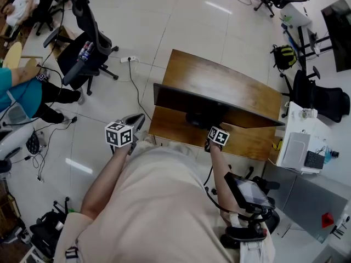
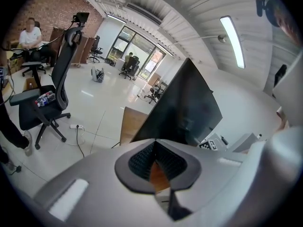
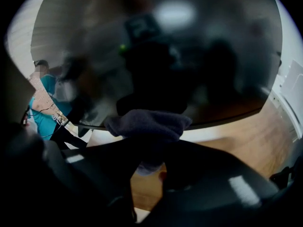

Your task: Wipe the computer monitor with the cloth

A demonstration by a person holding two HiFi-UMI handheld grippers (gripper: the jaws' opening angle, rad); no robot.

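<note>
The left gripper point(image 2: 154, 162) hovers near the monitor's point(image 2: 182, 108) left end, jaws together on nothing. The right gripper point(image 3: 149, 160) is clamped on the cloth point(image 3: 147, 124) at the screen's bottom edge. Pushing too hard there could rock the monitor on the desk point(image 1: 219, 81). Only the right gripper view shows the cloth.

The monitor point(image 1: 219, 107) stands on the counter point(image 1: 230, 81) before us. Our right tongs point(image 1: 211, 142) are at its near side, with the cloth point(image 3: 147, 123) between them at the screen's lower edge. Our left tongs point(image 1: 137, 122) hang beside the counter's near left corner, over the floor point(image 1: 164, 21). An office chair point(image 1: 88, 43) stands well off to the left.
</note>
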